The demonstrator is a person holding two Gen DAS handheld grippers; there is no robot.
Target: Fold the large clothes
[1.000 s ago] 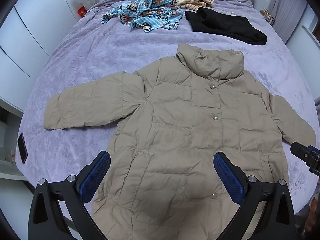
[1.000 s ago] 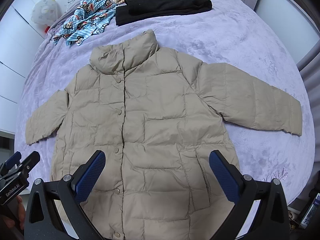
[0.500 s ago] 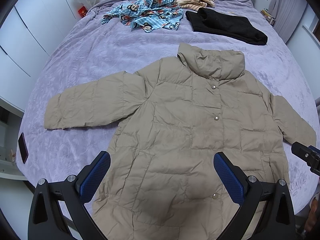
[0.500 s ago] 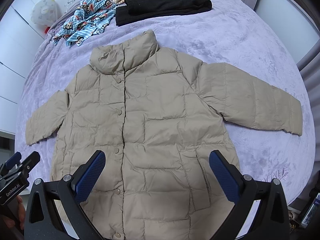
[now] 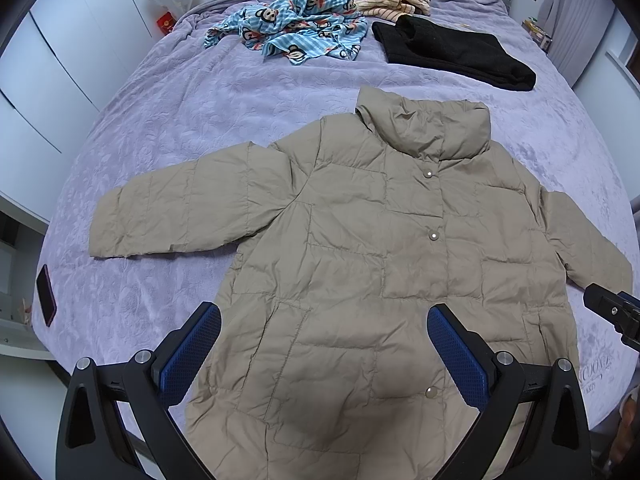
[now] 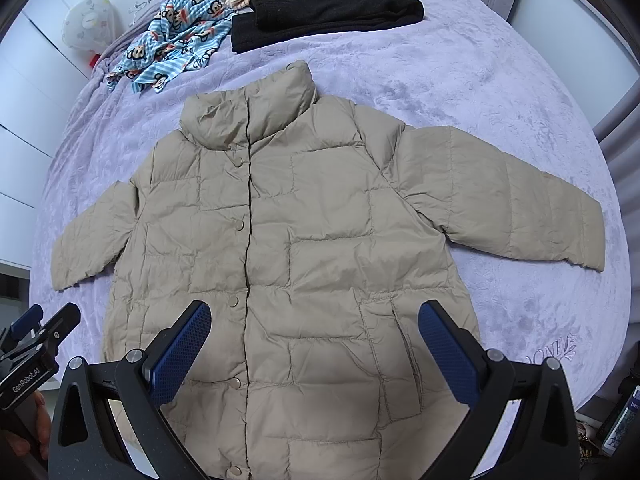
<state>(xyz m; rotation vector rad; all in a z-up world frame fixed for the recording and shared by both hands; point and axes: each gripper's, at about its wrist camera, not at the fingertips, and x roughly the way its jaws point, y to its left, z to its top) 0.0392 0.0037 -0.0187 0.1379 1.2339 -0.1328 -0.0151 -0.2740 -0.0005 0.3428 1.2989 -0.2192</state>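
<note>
Beige padded jacket (image 5: 360,264) lies flat, collar at 12 o'clock; left gripper (image 5: 324,344) and right gripper (image 6: 314,344) hover released, empty.

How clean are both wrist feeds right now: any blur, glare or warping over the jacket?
Left wrist view: sharp, soft even light, no glare; the beige jacket carries a faint shadow near its hem; fisheye bows the purple bedspread and blackens the corners. Right wrist view: equally sharp, same bowing.
</note>
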